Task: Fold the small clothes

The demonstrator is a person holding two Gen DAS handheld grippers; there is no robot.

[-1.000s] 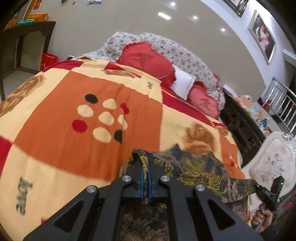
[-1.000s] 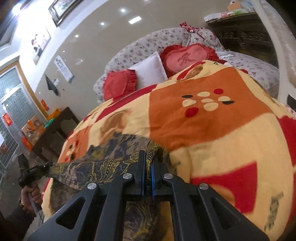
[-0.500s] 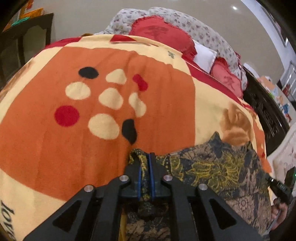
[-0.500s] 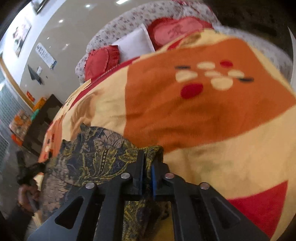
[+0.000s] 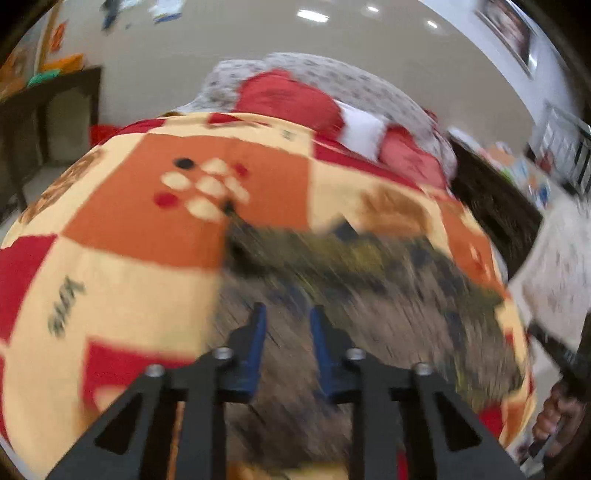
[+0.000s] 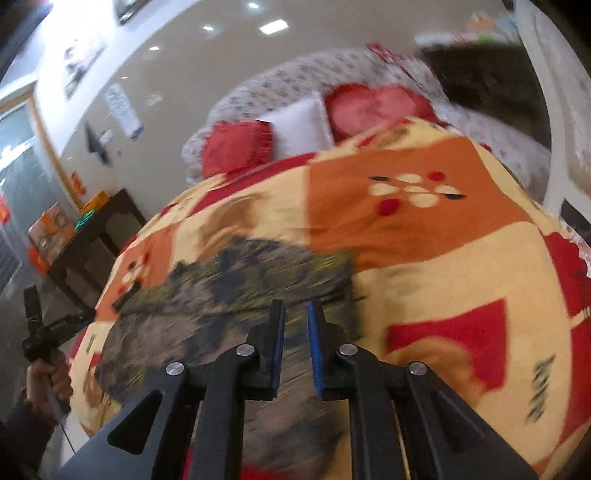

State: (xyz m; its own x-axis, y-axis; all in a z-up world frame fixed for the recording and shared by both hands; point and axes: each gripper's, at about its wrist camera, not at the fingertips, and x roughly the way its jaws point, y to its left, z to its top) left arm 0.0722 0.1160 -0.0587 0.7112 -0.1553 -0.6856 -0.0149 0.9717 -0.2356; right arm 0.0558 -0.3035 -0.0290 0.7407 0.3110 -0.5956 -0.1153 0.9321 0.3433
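While dark patterned garment (image 5: 369,295) lies flat on bed blanket (image 5: 129,258); left gripper (image 5: 286,325), right gripper (image 6: 295,319): jaws opening, slightly parted, empty.

We are looking into a home bedroom: a bed (image 6: 461,266) is lying under an orange, cream and red patchwork blanket (image 5: 129,258), with red cushions (image 6: 236,147) and a white pillow (image 6: 303,125) resting at twelve o'clock against a floral headboard (image 5: 351,81). Framed pictures (image 5: 506,29) are hanging at two o'clock, and a dark side desk (image 6: 99,229) is standing at nine o'clock.

Patchwork blanket (image 5: 155,236); red cushions (image 6: 236,147); white pillow (image 6: 299,125); dark side table (image 6: 88,236)
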